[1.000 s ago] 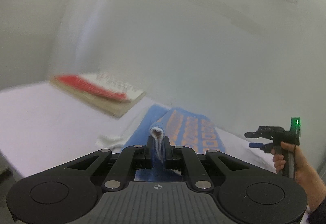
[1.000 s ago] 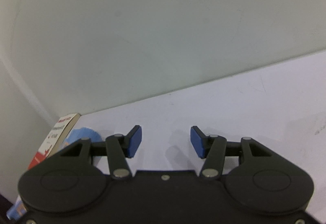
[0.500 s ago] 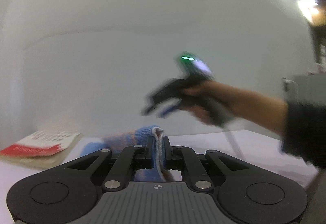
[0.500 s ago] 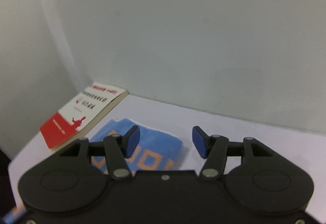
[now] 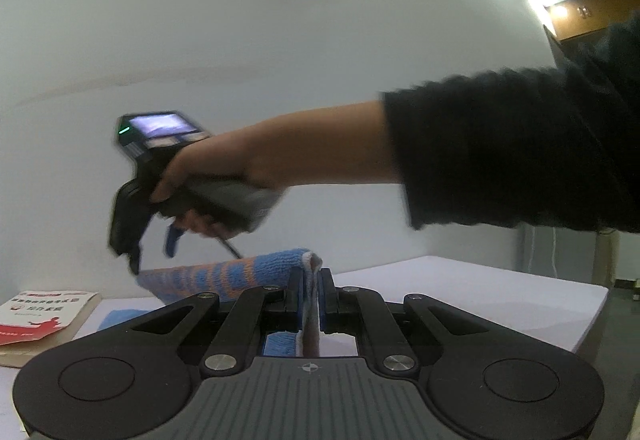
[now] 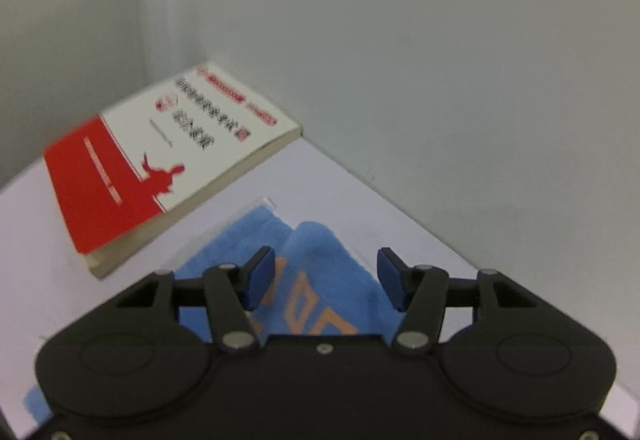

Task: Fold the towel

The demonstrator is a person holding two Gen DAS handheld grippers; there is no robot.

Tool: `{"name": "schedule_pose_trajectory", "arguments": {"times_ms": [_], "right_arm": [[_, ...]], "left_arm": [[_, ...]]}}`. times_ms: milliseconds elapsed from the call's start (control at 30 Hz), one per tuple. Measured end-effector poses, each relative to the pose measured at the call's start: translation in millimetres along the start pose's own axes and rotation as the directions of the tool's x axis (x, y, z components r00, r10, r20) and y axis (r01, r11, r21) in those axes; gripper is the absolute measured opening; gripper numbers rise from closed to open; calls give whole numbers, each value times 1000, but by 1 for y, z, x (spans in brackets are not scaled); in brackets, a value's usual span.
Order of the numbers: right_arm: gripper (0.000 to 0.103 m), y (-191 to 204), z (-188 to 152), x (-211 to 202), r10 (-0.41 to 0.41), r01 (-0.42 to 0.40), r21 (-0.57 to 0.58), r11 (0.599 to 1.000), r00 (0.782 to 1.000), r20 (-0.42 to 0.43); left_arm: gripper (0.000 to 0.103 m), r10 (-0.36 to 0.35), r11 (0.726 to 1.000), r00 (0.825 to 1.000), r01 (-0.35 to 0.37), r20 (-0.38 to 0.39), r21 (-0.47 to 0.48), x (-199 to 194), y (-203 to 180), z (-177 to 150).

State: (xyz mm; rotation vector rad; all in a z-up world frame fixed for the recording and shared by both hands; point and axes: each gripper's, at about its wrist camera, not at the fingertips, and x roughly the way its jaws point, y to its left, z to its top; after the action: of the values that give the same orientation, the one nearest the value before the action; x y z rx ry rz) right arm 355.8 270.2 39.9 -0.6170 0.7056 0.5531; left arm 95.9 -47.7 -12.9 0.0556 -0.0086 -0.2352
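Left gripper (image 5: pixel 309 292): clamped on a raised edge of the towel (image 5: pixel 240 274), which we hold lifted off the table (image 5: pixel 500 304).

Right gripper (image 6: pixel 322 276): jaws apart and closing, nothing between them; it tilts down over the towel's far part, which lies flat on the table just beside the book (image 6: pixel 160 160). In the left view the person's hand (image 5: pixel 212 184) carries it across, above the lifted edge.

Step in hand, as we judge it: one edge is up, and the second grip is being sought so the fold can be carried over.

Next move calls for: lowering the right pads (image 6: pixel 258 276) onto a free edge or corner, pinching cloth only, then moving both grippers together.

Other items: book, red and white cover, near the wall at the table corner; a sleeve (image 5: pixel 500 152).

In the way: the book sits close to the towel's far edge, leaving us little room there.
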Motion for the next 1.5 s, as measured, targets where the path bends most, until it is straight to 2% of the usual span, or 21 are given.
{"name": "schedule_pose_trajectory", "arguments": {"times_ms": [67, 133, 167, 233, 333, 433, 533, 700, 767, 867, 900, 1000, 1067, 1133, 1167, 1233, 1400, 1433, 1500], "right_arm": [[45, 9, 3, 11, -29, 27, -30, 999, 999, -39], [31, 8, 0, 13, -24, 22, -33, 999, 997, -70], [29, 9, 0, 15, -11, 8, -29, 1000, 996, -91], [31, 10, 0, 15, 10, -11, -16, 1000, 996, -94], [42, 10, -3, 5, 21, -22, -12, 1000, 997, -71], [42, 11, -4, 1, 41, -41, -7, 999, 997, -63], [44, 10, -4, -3, 60, -60, 0, 998, 997, -48], [46, -5, -11, -21, 125, -125, 55, 991, 992, 5], [47, -16, -19, -33, 167, -170, 95, 981, 985, 39], [47, -27, -30, -44, 198, -206, 121, 971, 977, 76], [47, -31, -34, -48, 206, -216, 128, 968, 975, 88], [47, -42, -46, -54, 220, -235, 152, 960, 969, 110], [47, -48, -53, -56, 221, -238, 168, 957, 969, 112], [47, -52, -57, -56, 221, -239, 183, 953, 968, 114], [47, -55, -59, -55, 221, -239, 194, 951, 969, 113], [47, -59, -61, -55, 220, -241, 209, 948, 968, 119], [47, -59, -63, -57, 208, -233, 211, 949, 969, 133], [48, -58, -63, -58, 203, -228, 206, 952, 970, 134], [49, -55, -63, -58, 199, -222, 197, 955, 971, 132]], "left_arm": [[6, -10, 1000, 1000, 10, 11, 5, -1, -4, 0], [6, -22, 1000, 1000, 22, 20, 12, -2, -10, 2], [6, -27, 999, 999, 26, 21, 20, -1, -13, 2], [6, -35, 999, 999, 35, 19, 23, 2, -19, -1], [6, -30, 999, 999, 30, 16, 12, 4, -22, -2], [6, -3, 1000, 1000, 3, 8, -15, 10, -12, -8], [6, 56, 995, 998, -58, -26, -80, 7, 6, -17], [6, 194, 955, 974, -214, -114, -206, -1, 44, -36], [7, 230, 914, 955, -277, -185, -297, -3, 65, -48], [7, 250, 867, 934, -333, -255, -371, 0, 84, -61], [7, 260, 860, 931, -344, -258, -376, -2, 88, -63], [24, 289, 849, 919, -376, -270, -370, -3, 98, -66], [40, 273, 839, 923, -367, -272, -402, -3, 109, -67], [43, 242, 828, 933, -342, -268, -444, 1, 117, -69], [43, 227, 827, 936, -332, -270, -453, 0, 117, -70], [43, 232, 827, 931, -342, -283, -446, -11, 114, -72], [43, 192, 822, 929, -328, -316, -465, -3, 116, -80], [41, 185, 823, 928, -327, -324, -464, -1, 116, -81], [27, 187, 821, 925, -331, -330, -465, 2, 116, -81]]}}
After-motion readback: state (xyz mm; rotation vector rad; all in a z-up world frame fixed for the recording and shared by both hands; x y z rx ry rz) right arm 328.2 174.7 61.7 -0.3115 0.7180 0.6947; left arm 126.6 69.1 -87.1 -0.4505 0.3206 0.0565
